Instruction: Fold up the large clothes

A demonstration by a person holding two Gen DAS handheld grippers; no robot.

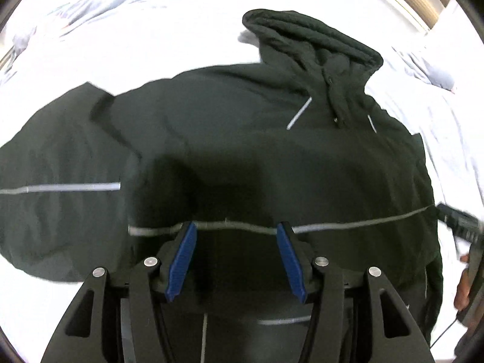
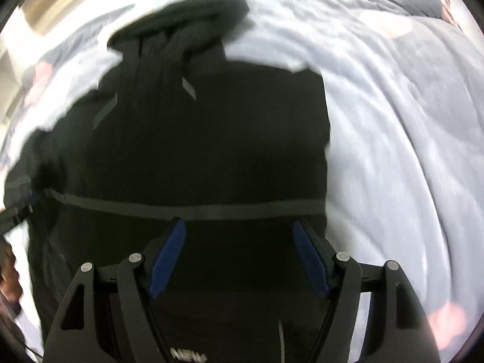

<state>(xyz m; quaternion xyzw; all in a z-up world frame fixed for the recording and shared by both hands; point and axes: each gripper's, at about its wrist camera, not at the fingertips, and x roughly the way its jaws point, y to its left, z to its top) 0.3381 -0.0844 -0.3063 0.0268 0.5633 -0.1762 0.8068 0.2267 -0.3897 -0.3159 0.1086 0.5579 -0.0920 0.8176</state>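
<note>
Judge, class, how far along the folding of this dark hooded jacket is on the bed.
Done: the jacket lies flat on the pale bedding, its right side apparently folded in to a straight edge. In hand: nothing; the left gripper and right gripper are open above the fabric. Left: the other sleeve is spread out, and the hood is unfolded.

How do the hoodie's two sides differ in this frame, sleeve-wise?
On the black hoodie, the sleeve on the left of the left wrist view lies spread out over the bedding. The opposite side ends in a straight edge, with no sleeve sticking out. Both sides share the grey stripe across the body.
</note>
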